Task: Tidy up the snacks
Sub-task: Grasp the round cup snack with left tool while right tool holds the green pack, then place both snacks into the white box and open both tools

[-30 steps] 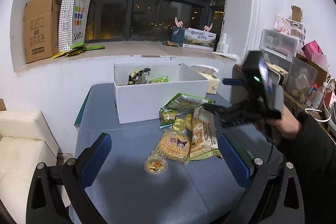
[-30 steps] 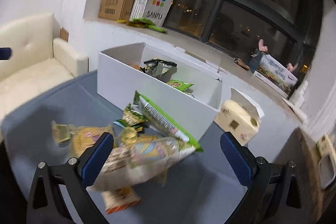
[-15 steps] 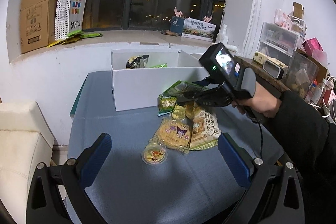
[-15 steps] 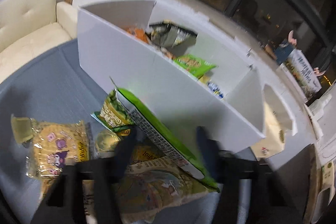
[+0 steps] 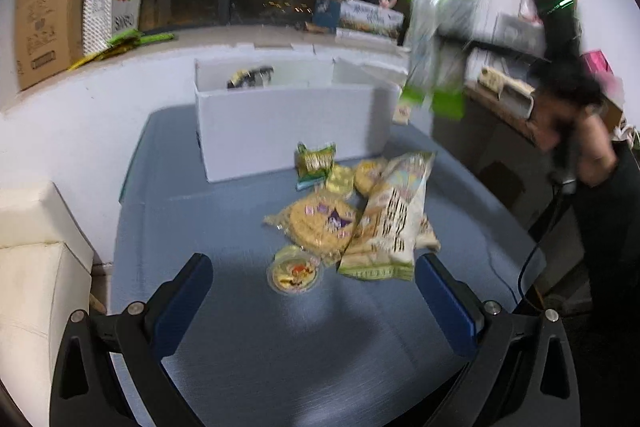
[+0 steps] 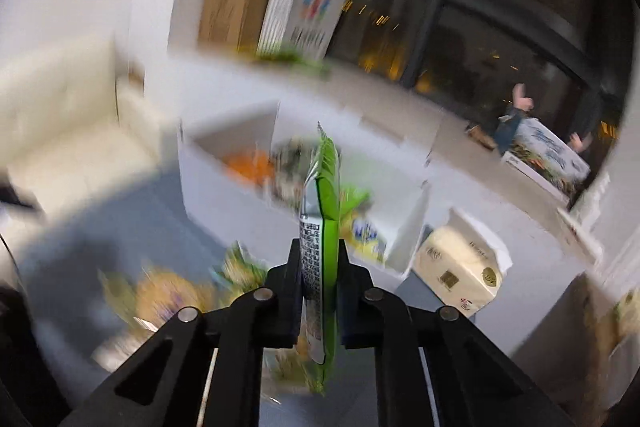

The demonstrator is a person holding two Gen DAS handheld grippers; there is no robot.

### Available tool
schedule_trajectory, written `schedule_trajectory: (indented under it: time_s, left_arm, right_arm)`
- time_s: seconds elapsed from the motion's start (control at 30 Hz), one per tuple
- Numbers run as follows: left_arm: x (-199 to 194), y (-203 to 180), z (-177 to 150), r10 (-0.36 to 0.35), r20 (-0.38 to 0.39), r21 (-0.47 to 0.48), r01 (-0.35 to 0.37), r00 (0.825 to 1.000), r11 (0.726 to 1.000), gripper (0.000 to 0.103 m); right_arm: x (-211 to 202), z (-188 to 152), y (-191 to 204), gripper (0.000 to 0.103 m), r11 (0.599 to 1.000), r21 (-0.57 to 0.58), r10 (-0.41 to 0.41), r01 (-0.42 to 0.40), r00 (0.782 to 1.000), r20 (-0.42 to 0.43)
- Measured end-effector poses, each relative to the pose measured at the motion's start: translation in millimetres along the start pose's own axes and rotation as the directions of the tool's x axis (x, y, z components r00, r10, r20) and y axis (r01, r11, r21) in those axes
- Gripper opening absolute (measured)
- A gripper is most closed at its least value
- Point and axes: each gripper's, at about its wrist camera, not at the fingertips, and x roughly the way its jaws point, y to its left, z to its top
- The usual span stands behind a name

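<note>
The table (image 5: 208,211) carries a white box (image 5: 288,123) at its far side, open at the top and already holding a few packets. In front of the box, well apart from either hand, lies a loose heap of snacks: a big pale bag (image 5: 394,215), a flat yellow pack (image 5: 320,223), a small round cup (image 5: 295,273) and a little green packet (image 5: 315,163).

The right gripper (image 6: 320,279) is clamped on a green bag (image 6: 326,211), its fingers pressed flat against both faces near the bag's lower end. The bag stands edge-on to that camera, its long axis running up and away from the fingers toward the box. In the left wrist view the same bag hangs in the air to the right of the box and above its rim, blurred. The box opening lies ahead and below the bag, so I judge the coming move to be a carry forward and over the rim, then a release.

The left gripper (image 5: 316,303) hovers over the near table with fingers wide apart and nothing between them, the cup being the nearest thing to it.
</note>
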Motion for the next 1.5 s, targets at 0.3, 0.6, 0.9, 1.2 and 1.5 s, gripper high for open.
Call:
schedule_trajectory:
  time_s: [0.3, 0.6, 0.9, 1.2, 1.5]
  left_arm:
    - [58, 8, -12, 0.006, -0.126, -0.005, -0.007, 0.992, 1.000, 0.103]
    - [86, 18, -12, 0.008, -0.168, -0.034, -0.014, 0.986, 0.999, 0.082]
    - [78, 15, -18, 0.010, -0.129, 0.000, -0.010, 0.992, 1.000, 0.048]
    - [21, 20, 15, -0.035, 0.062, -0.043, 0.037, 0.997, 0.998, 0.048]
    - [8, 24, 125, -0.063, 0.256, -0.018, 0.070, 0.965, 0.997, 0.048]
  right_arm:
    - [-92, -27, -18, 0.013, 0.942, 0.304, 0.057, -0.140, 0.963, 0.265]
    - [-130, -71, 1, 0.013, 0.908, 0.385, 0.046, -0.164, 0.953, 0.299]
    - [-115, -80, 11, 0.013, 0.904, 0.384, 0.088, -0.188, 0.961, 0.263]
    - [-94, -77, 13, 0.013, 0.885, 0.401, 0.148, -0.238, 0.959, 0.243]
    - [-54, -15, -27, 0.013, 0.858, 0.432, 0.182, -0.278, 0.951, 0.251]
